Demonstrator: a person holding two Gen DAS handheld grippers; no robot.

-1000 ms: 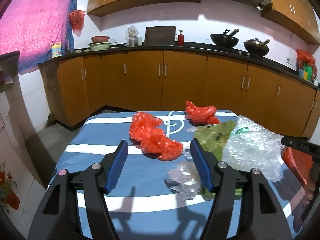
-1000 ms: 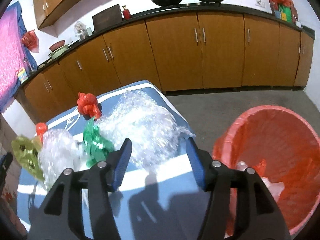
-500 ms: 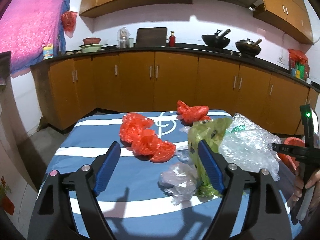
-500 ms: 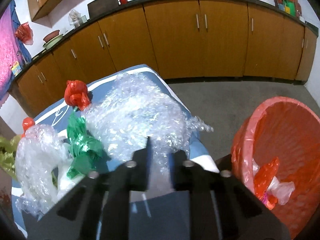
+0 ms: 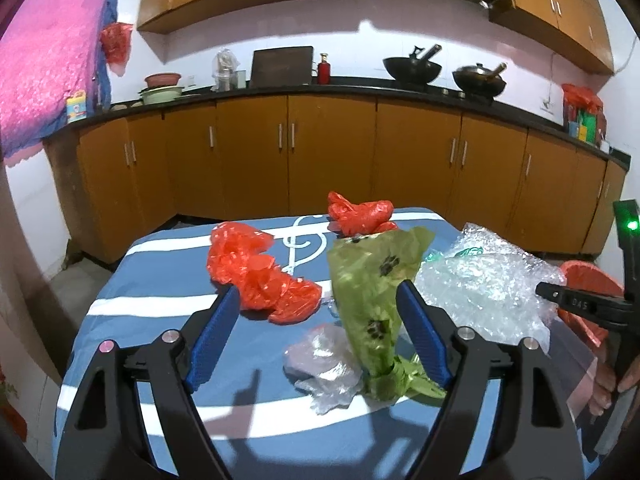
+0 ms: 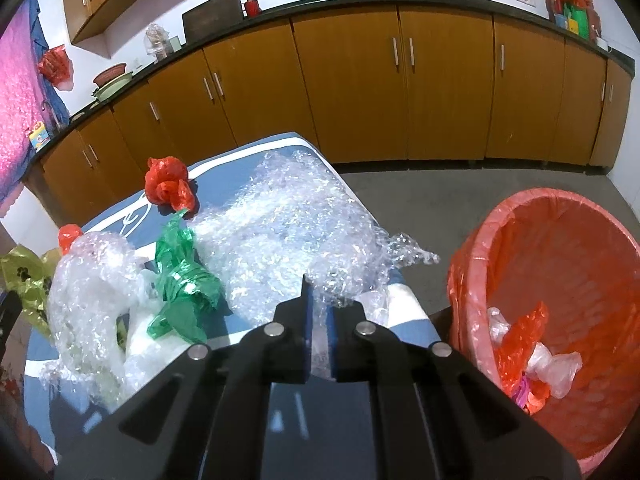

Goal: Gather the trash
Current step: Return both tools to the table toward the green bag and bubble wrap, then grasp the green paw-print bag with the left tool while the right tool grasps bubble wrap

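We see the tabletop with a blue and white striped cloth. To its right, on the floor, stands the red bin with some plastic scraps already inside. A large sheet of bubble wrap lies on the right part of the tabletop. The fingers of our right gripper are closed on its near edge. The olive green bag stands upright in the middle, just inside the right finger of our left gripper, whose fingers have just been closing a little but are wide apart and hold nothing. A crumpled red bag lies at the left, and a small clear bag near us.
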